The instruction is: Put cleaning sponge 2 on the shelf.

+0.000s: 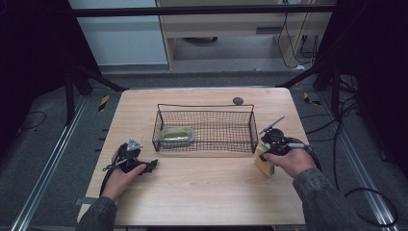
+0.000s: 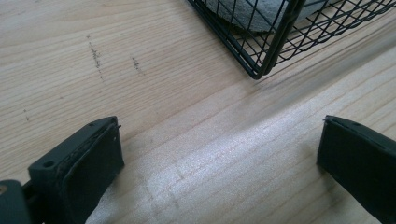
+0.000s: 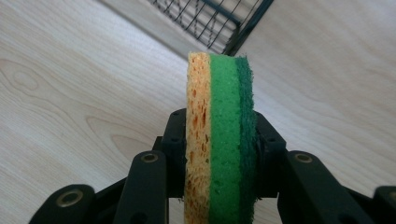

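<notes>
Right tongs [image 3: 219, 154]: clamped on sponge [image 3: 220, 140], edge up, beside basket [image 1: 204, 126], likely bound inside.
Left tongs [image 2: 219, 154]: wide open, empty, waiting near basket corner.

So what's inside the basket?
In the basket, at its left end, sits a grey dish with a yellowish inside. The rest looks bare. What is under the dish is hidden.

A lab: wooden table [image 1: 202, 192] inside black framing [image 1: 202, 10] (cables [image 1: 337, 144] trailing).
</notes>
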Demonstrator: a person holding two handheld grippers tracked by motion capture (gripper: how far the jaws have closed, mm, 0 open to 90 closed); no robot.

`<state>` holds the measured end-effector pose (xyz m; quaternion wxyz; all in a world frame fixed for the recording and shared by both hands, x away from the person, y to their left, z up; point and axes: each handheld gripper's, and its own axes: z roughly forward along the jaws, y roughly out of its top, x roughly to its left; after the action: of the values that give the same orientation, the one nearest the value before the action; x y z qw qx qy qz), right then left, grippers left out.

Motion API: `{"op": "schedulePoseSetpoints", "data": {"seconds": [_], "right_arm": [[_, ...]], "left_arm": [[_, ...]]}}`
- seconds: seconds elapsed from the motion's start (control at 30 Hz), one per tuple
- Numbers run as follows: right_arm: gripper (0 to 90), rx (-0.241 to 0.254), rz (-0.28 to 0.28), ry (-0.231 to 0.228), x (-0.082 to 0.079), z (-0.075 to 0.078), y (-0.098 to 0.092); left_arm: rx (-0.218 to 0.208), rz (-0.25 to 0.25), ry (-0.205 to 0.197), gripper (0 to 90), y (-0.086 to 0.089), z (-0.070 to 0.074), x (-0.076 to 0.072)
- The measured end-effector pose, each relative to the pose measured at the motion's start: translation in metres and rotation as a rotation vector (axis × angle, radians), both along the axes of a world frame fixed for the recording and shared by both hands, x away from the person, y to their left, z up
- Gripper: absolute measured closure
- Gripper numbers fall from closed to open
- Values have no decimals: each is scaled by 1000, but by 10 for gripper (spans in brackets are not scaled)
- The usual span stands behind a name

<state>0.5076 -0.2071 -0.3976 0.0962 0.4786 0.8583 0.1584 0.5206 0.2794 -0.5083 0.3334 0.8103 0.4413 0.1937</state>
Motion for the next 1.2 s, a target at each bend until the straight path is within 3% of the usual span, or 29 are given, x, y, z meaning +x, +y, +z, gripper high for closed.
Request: {"op": "schedulePoseSetpoints", "data": {"seconds": [0.17,0.53,0.77,1.2], "right_arm": [[646,35,-4,-92,-2,20,-16],[646,51,-41,-210,12,47,-36],[649,47,-7,-315,26,71,-31],[650,55,39,-394,51,113,-15]], "left_arm": [[0,0,0,0,0,0,0],[0,0,0,0,0,0,0],[-1,2,0,0,0,0,0],[-3,5,-2,0,0,0,0]]}}
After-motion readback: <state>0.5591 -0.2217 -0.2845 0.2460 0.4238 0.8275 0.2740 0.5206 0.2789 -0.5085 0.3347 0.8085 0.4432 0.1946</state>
